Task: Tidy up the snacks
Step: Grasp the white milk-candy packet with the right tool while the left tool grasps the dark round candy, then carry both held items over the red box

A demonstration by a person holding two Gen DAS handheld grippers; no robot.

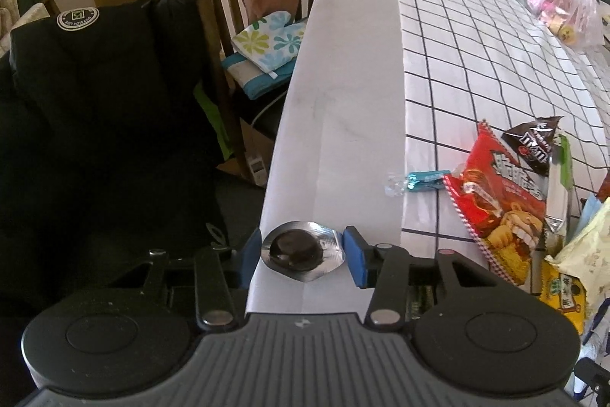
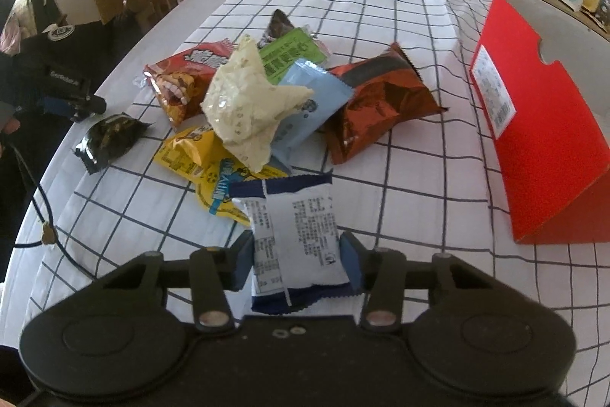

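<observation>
Now, left gripper (image 1: 302,256): clamped on the round foil-sealed snack (image 1: 301,250) at the table edge (image 1: 274,277).
Right gripper (image 2: 297,260): clamped across the white-and-blue packet (image 2: 295,235), long axis running away toward the snack pile (image 2: 248,102).
Red box (image 2: 541,140): lay to that packet's right, nearer the right gripper.

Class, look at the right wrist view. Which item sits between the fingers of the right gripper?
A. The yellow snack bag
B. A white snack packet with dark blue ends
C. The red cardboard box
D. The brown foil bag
B: the white snack packet with dark blue ends lies between the blue pads of the right gripper, which press its two sides, while the other snacks lie farther up the checked tablecloth.
</observation>
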